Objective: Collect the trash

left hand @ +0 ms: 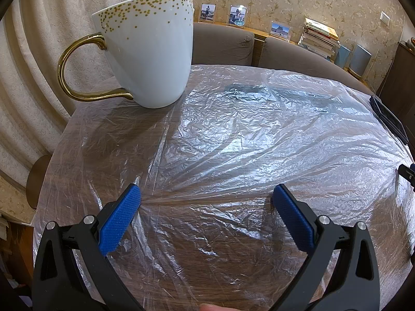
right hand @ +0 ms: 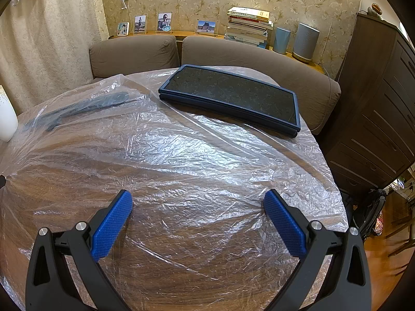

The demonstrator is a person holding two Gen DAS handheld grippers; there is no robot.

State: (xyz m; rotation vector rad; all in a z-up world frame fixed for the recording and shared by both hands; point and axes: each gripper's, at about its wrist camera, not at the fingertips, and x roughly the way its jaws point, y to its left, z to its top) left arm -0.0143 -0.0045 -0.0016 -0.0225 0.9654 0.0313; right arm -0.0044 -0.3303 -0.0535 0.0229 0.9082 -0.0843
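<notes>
A crinkled clear plastic sheet [left hand: 246,140] lies spread over the round wooden table [left hand: 85,119]; it also shows in the right wrist view [right hand: 197,160]. A dark flat object [right hand: 85,105] lies under the plastic at the far left, dimly seen in the left wrist view [left hand: 249,90]. My left gripper [left hand: 206,194] is open just above the plastic, its blue pads [left hand: 122,217] wide apart. My right gripper [right hand: 197,199] is open and empty, low over the plastic near the table's front.
A white mug with gold dots and gold handle [left hand: 145,51] stands on the table's far left, its edge in the right wrist view [right hand: 7,119]. A dark blue tray [right hand: 233,98] lies on the far right. A brown sofa [right hand: 135,54] stands behind; a dark cabinet [right hand: 381,108] at right.
</notes>
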